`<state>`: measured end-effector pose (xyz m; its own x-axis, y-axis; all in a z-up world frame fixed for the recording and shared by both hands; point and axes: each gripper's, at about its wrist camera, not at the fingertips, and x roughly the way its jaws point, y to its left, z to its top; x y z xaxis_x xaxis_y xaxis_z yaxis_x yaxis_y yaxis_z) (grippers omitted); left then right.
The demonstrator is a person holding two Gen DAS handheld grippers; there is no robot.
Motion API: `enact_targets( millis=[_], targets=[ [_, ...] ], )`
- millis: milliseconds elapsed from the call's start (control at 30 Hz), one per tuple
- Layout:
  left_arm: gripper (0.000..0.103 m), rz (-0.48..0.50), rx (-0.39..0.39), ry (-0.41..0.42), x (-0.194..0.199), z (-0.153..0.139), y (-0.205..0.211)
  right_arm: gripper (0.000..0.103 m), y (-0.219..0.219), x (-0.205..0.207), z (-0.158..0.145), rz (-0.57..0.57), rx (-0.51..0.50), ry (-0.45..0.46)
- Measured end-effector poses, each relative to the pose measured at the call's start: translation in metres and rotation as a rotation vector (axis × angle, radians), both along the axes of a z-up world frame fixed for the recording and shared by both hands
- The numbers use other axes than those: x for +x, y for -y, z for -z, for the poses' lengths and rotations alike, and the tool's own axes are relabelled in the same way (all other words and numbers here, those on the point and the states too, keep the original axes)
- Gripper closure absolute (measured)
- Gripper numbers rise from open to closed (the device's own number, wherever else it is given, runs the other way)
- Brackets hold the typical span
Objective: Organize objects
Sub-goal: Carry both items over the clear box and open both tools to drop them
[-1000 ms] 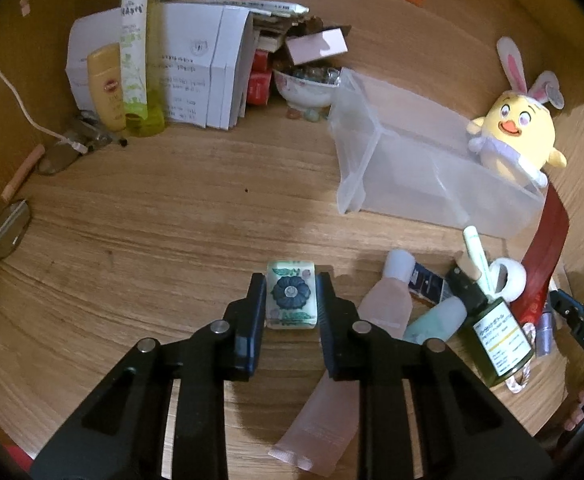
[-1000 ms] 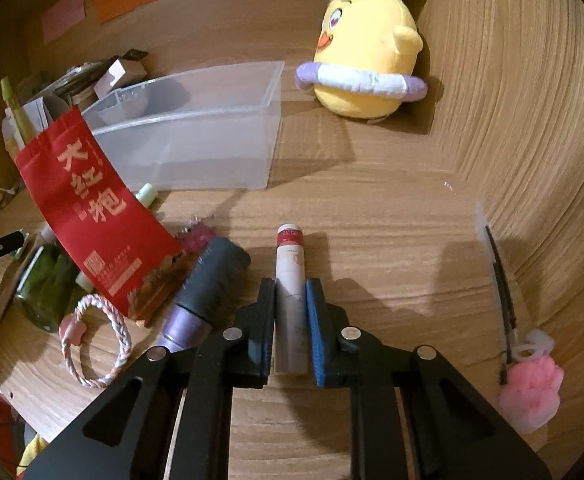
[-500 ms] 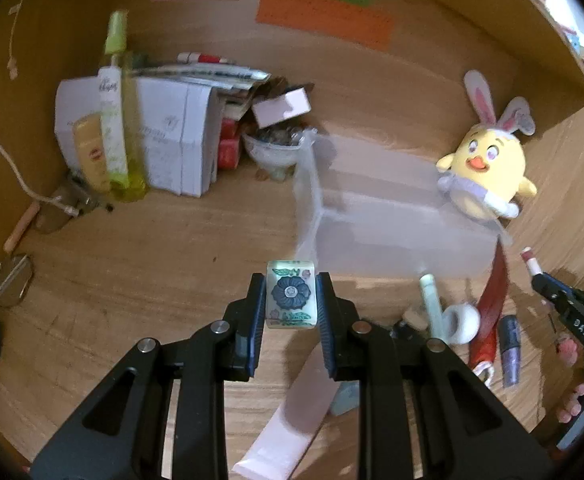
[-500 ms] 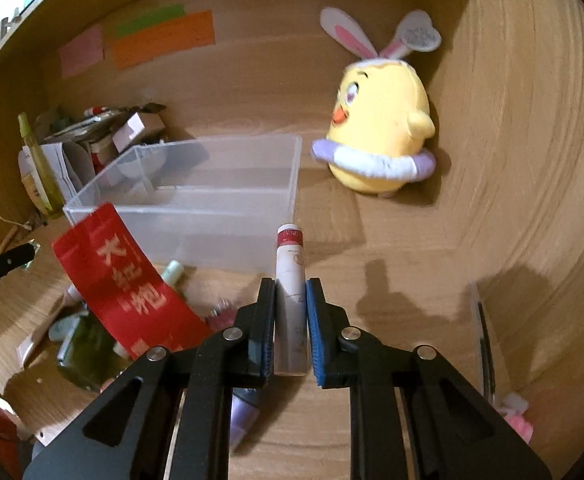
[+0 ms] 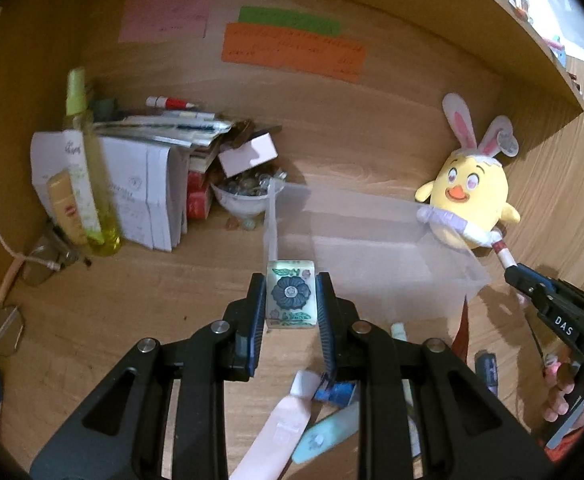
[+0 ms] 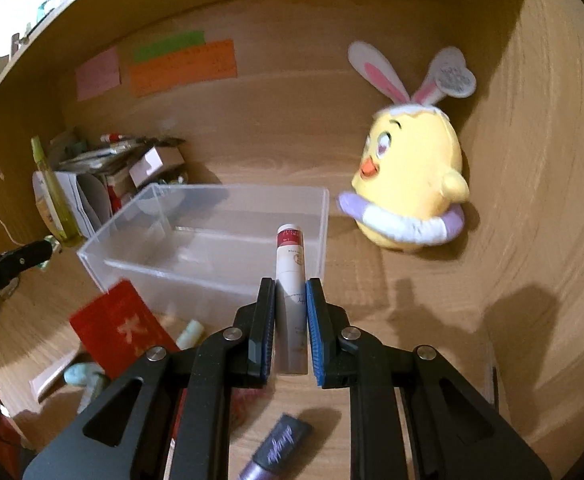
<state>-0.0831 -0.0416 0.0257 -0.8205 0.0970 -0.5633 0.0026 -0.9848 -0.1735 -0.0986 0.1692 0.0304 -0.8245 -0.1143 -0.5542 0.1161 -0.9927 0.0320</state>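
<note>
My left gripper (image 5: pixel 291 280) is shut on a small translucent block with a blue flower print (image 5: pixel 291 298), held above the desk in front of the clear plastic bin (image 5: pixel 375 240). My right gripper (image 6: pixel 290 286) is shut on a white tube with a red cap (image 6: pixel 290 264), lifted just before the near wall of the same bin (image 6: pixel 172 276), which looks empty. In the left wrist view the right gripper (image 5: pixel 511 270) shows at the right edge with the tube's red end (image 5: pixel 501 250) sticking out. The tip of the left gripper (image 6: pixel 48 246) shows at the left of the right wrist view.
A yellow chick plush with bunny ears (image 6: pixel 409 184) sits right of the bin. Papers, a green bottle (image 5: pixel 88 184) and a small bowl (image 5: pixel 244 200) crowd the back left. A red packet (image 6: pixel 120 332), pink tube (image 5: pixel 276 428) and purple tube (image 6: pixel 276 448) lie on the desk below the grippers.
Both grippers have risen off the desk with their objects and now look more level toward the bin and back wall; the clutter has dropped lower in view.
</note>
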Motion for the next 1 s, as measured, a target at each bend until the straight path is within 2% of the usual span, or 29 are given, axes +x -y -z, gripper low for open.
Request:
enact_targets(
  millis=[300,567,767,1000],
  targets=[
    [0.079,0.006,-0.016,-0.059,-0.017,-0.030,-0.006,0.089,0.009,-0.023,-0.029,-0.049,0.008,-0.064],
    [0.079,0.019,-0.032,-0.078,-0.035,-0.043,-0.013,0.089,0.016,-0.044,-0.049,-0.079,0.021,-0.102],
    [0.079,0.025,-0.056,-0.061,-0.052,-0.039,-0.020,0.089,0.023,-0.059,-0.048,-0.096,0.046,-0.091],
    [0.079,0.042,-0.060,-0.002,-0.073,-0.023,-0.024,0.089,0.032,-0.081,-0.031,-0.136,0.044,-0.027]
  ],
)
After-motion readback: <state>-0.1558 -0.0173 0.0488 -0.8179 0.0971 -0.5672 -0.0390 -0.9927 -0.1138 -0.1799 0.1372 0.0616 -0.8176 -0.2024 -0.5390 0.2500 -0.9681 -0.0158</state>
